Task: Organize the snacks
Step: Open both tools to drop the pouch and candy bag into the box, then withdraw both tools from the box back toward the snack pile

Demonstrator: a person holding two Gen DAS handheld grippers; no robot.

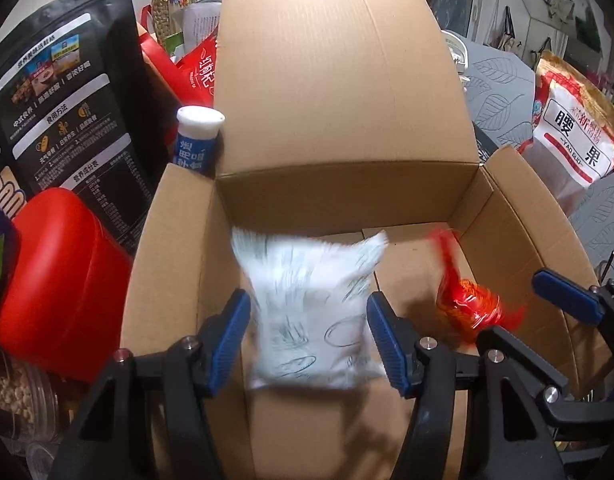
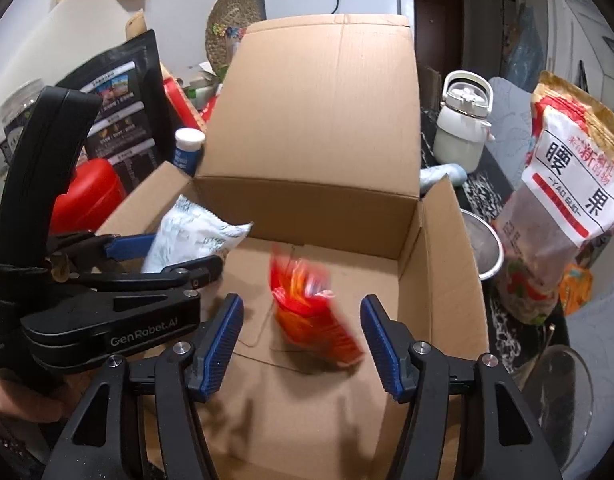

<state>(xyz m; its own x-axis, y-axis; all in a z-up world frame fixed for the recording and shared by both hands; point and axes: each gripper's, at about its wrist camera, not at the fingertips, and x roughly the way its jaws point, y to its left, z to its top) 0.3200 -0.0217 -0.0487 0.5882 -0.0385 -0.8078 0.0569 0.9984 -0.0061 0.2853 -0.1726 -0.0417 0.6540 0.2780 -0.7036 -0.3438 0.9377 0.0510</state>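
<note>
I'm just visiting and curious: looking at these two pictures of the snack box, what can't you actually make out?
- Red packet, both views: motion blur smears its print.
- White packet, left wrist view: blurred, print unreadable; right wrist view: the left gripper covers its lower part.
- Cardboard box: near wall cut off by the bottom edge.
- Blue-and-white tube: base hidden behind the box wall.

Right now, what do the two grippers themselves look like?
Both are alike: the left gripper and right gripper have black plastic arms with silver screws, and ribbed blue pads on the fingers. The left one's side, seen from the right camera, carries white GenRobot.AI lettering.
</note>
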